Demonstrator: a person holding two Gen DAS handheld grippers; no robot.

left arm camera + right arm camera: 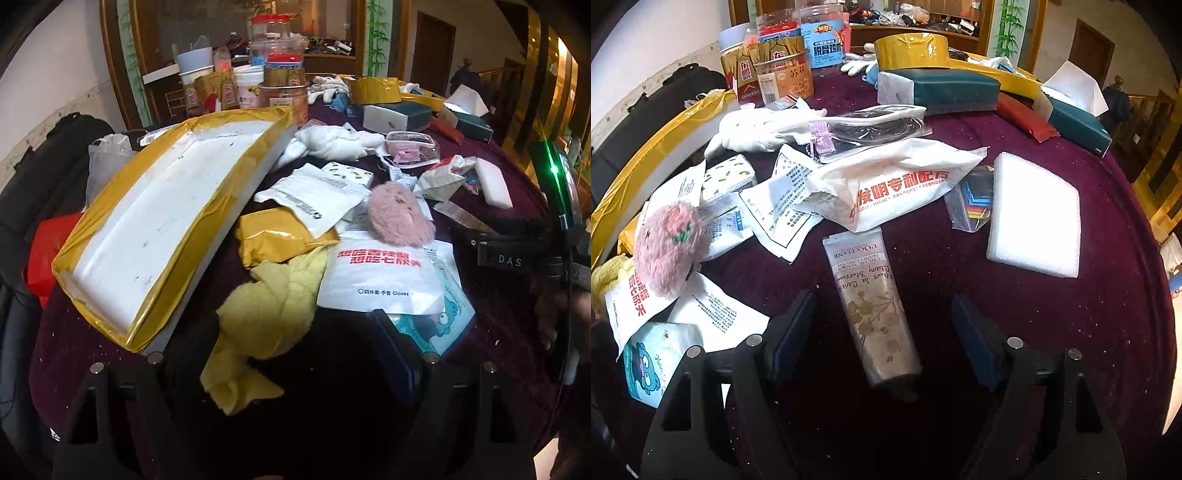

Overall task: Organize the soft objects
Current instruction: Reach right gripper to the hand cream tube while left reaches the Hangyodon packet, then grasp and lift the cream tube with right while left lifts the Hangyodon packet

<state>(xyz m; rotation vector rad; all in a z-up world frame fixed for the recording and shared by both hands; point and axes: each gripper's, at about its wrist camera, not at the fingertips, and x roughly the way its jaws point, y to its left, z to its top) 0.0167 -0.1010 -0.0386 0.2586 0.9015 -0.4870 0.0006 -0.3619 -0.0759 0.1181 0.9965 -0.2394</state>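
In the left wrist view a crumpled yellow cloth (269, 314) lies on the dark red tablecloth between the fingers of my left gripper (284, 325), which stands open and wide of it. A pink fluffy ball (400, 218) rests on packets just beyond. In the right wrist view a hand cream tube (875, 314) lies lengthwise between the pads of my right gripper (882, 299), which is open and not touching it. The pink fluffy ball (670, 251) sits to its left and a white foam block (1034, 221) to its right.
A white foam box edged in yellow tape (155, 229) stands tilted at the left. White gloves (332, 142), paper packets (894, 184), a tissue pack (650, 362), teal boxes (945, 92) and jars (783, 77) crowd the round table.
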